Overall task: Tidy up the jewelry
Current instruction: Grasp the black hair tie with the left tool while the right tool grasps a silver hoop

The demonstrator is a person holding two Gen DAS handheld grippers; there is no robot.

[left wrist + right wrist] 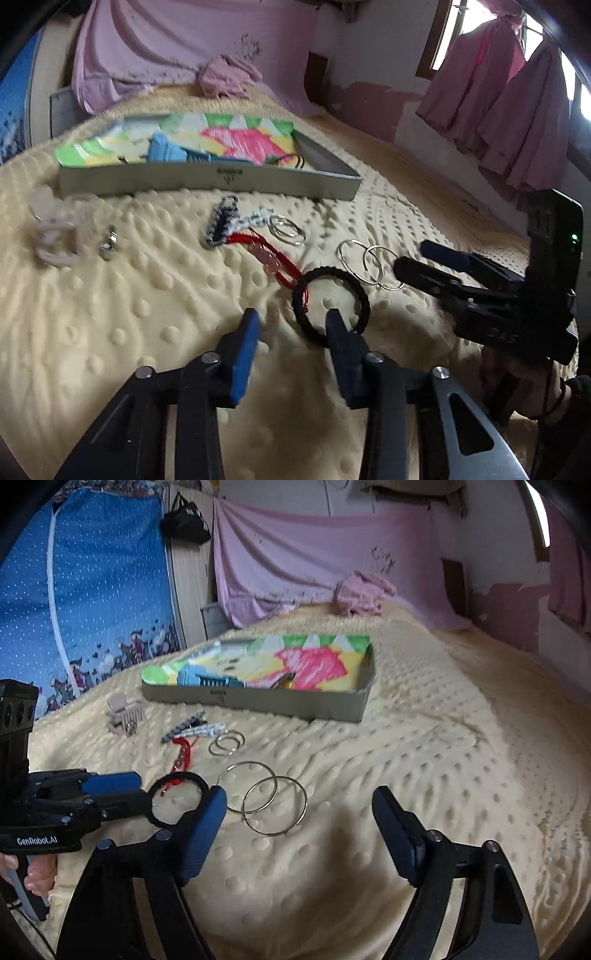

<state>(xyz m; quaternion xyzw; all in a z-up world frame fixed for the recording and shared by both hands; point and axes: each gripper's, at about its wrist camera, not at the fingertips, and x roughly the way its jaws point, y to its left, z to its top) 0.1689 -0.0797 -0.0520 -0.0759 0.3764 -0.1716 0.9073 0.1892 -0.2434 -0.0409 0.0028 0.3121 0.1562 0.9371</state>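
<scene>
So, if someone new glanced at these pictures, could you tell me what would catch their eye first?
Probably the shallow grey cardboard box with a bright multicoloured lining, lying far back on the cream dotted blanket. Nearer, the black braided bracelet lies by the open left gripper, one fingertip inside its loop. Two large silver rings overlap just ahead of the open right gripper.
</scene>
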